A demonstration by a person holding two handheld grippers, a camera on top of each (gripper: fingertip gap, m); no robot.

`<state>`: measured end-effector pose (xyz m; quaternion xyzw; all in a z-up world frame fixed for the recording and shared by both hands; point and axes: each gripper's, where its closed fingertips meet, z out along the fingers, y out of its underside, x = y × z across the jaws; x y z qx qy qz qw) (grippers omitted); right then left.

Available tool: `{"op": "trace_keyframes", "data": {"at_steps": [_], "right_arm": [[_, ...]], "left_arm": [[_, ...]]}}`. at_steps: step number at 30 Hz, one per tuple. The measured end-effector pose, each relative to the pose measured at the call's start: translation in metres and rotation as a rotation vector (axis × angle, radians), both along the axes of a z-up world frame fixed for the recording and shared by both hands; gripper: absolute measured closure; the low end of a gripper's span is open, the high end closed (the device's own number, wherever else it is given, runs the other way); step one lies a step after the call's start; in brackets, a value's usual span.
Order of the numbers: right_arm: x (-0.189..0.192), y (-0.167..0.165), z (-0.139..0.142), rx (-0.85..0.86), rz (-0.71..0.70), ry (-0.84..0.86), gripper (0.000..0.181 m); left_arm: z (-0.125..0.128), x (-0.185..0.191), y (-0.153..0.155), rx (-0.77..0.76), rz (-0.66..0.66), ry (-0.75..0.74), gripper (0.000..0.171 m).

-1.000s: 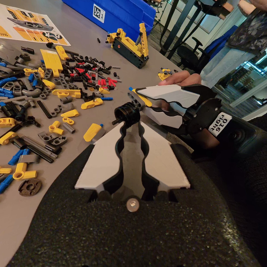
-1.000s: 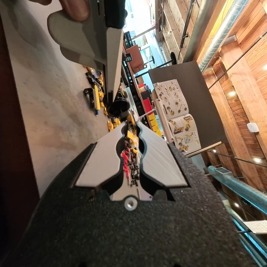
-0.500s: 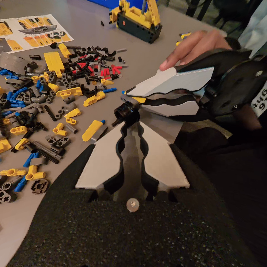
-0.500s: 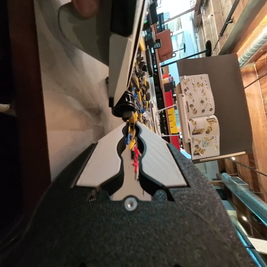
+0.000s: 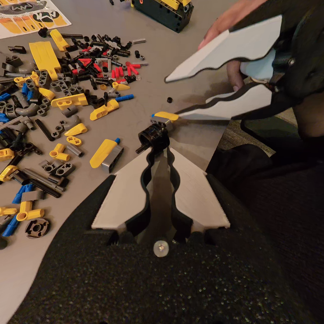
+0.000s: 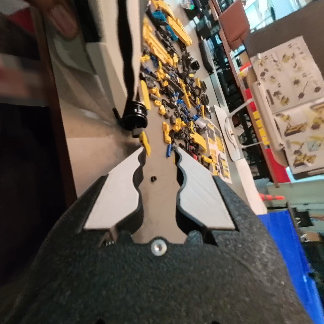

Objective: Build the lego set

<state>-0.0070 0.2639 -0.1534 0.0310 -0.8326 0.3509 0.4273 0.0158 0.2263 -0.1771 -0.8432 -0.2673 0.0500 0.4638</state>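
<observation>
one black wheel hub [image 5: 154,137], two tools

A grey table [image 5: 157,43] carries a heap of loose yellow, black, grey, blue and red building-toy pieces [image 5: 57,98]. Beyond the heap lie a sticker sheet [image 5: 29,17] and a part-built yellow-and-black model [image 5: 163,10].

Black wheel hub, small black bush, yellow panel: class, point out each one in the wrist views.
Black wheel hub [image 5: 154,136], left wrist view: its ribbed side.
Small black bush [image 5: 169,100], left wrist view: its top, lying loose on the table.
Yellow panel [image 5: 45,56], left wrist view: its flat face.
</observation>
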Motion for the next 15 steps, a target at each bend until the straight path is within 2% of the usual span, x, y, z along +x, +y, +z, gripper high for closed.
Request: {"op": "trace_keyframes", "data": {"at_steps": [4,8,12,15], "right_arm": [[0.003,0.009,0.0,-0.074,-0.032,-0.116,0.15],[0.016,0.002,-0.01,-0.121,0.001,-0.298,0.157],[0.015,-0.002,-0.01,-0.101,0.018,-0.273,0.18],[0.012,-0.006,-0.013,-0.062,0.025,-0.24,0.179]], "left_arm": [[0.001,0.002,0.0,0.007,-0.009,-0.021,0.158],[0.002,0.003,0.001,0.034,-0.005,-0.071,0.158],[0.003,0.007,0.005,0.071,-0.023,-0.144,0.159],[0.003,0.009,0.008,0.074,-0.028,-0.17,0.159]]}}
